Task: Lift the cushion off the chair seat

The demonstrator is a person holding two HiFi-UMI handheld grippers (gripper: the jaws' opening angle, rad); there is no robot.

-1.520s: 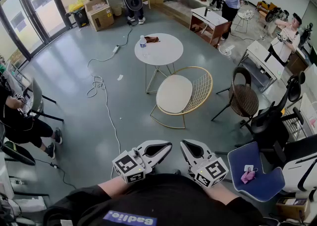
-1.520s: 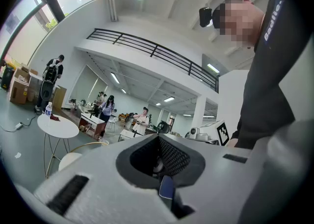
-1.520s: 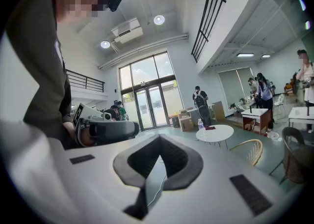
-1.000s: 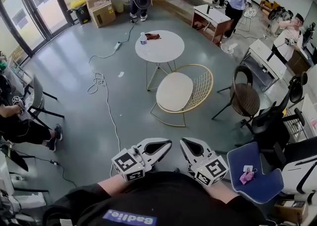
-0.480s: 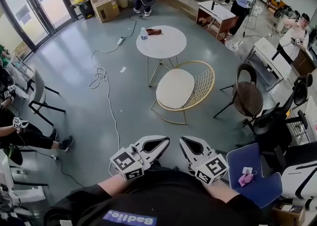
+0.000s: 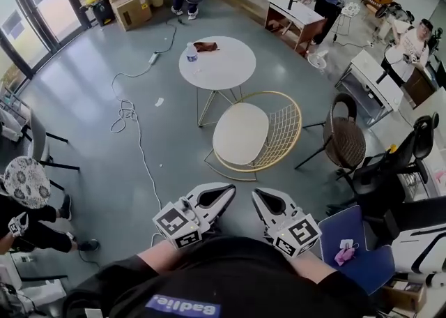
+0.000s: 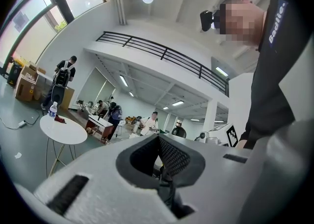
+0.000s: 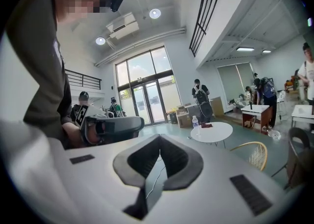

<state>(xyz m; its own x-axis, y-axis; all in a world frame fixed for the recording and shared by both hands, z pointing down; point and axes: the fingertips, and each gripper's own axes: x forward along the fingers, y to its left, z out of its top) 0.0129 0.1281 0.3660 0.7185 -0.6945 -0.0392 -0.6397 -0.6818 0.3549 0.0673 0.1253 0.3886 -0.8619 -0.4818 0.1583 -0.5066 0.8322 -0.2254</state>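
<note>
A cream oval cushion (image 6: 240, 133) lies on the seat of a gold wire chair (image 6: 282, 127), in the middle of the head view. Both grippers are held close to my body, well short of the chair. My left gripper (image 6: 228, 190) is shut with nothing in it, its jaws meeting at the tip (image 7: 158, 137). Beside it, my right gripper (image 6: 256, 194) is also shut and empty (image 8: 159, 138). In the right gripper view the gold chair (image 8: 252, 154) shows at the right and the left gripper (image 8: 110, 127) at the left. The cushion is hidden in both gripper views.
A round white table (image 6: 217, 62) with a bottle (image 6: 191, 51) stands just behind the chair. A white cable (image 6: 132, 128) snakes over the floor on the left. A brown chair (image 6: 346, 141) and a blue chair (image 6: 355, 240) stand at the right. A seated person (image 6: 28, 191) is at the left.
The head view has drifted towards the chair, and the room has shifted around it. Both grippers stay shut and keep their place in front of my body.
</note>
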